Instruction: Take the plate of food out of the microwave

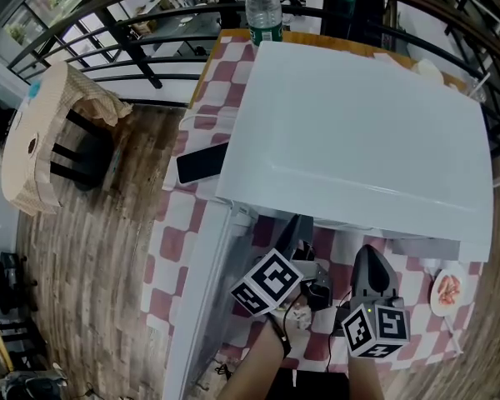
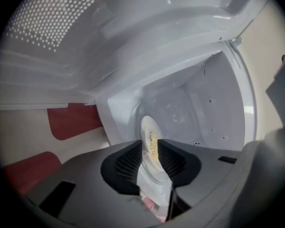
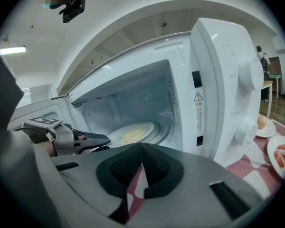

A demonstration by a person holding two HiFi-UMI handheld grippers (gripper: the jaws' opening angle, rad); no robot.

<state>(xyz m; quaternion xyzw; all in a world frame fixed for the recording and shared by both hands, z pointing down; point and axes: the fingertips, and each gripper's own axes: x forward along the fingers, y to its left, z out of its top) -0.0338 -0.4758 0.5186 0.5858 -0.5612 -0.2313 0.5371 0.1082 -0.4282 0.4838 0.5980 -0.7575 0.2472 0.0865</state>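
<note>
- Left claw (image 2: 151, 144): lowest in the left gripper view, jaws standing wide and pressing on nothing. The rim of the plate (image 2: 146, 127) shows edge-on in the gap between the pads.
- Right claw (image 3: 142, 151): jaws closed together on nothing, outside the cavity. A strip of the red-checked counter (image 3: 137, 191) shows below the pads.
- Plate: on the cavity floor of the microwave (image 3: 218, 80), centre of the right gripper view, with yellowish food (image 3: 129, 136) at its middle. The left claw's fingertips (image 3: 97, 139) reach in from the frame's left to its near rim.
- Door (image 1: 198, 298): swung open, a white strip at lower left of the head view, just beside the left claw.
- Microwave top: fills the centre of the head view and hides the cavity there.
- Knobs (image 3: 251, 72): two, on the panel right of the cavity.
- Counter: a black phone (image 1: 202, 162) lies left of the microwave, a bottle (image 1: 262, 7) stands at the top edge, and a side plate (image 1: 447, 290) of pink food sits at lower right.
- Chair (image 1: 42, 140): far left, on the wooden floor.
</note>
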